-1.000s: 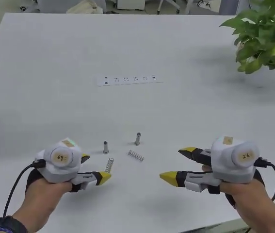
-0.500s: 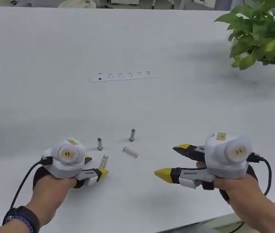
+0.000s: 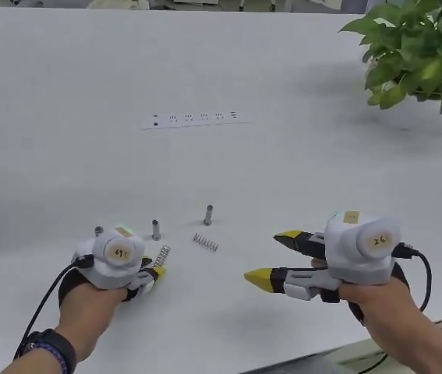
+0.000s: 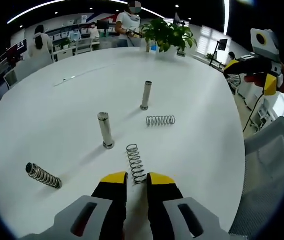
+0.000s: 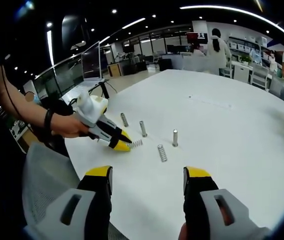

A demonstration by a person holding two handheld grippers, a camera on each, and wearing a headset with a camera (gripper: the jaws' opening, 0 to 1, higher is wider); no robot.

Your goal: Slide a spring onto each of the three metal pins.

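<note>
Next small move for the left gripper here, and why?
Probably lift the near spring and tip it upright over the nearer bare pin. The left gripper seems to have its jaws pinched on that spring's end. The spring lies flat, and the pin stands upright and bare just beyond it.

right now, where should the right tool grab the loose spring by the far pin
Probably near the end nearest the right tool, pinching across the coils. The small silver coil spring lies flat on the white table, its length running roughly toward that open tool, so a low approach from that side straddles its width and leaves the far end free for the bare metal pin.
</note>
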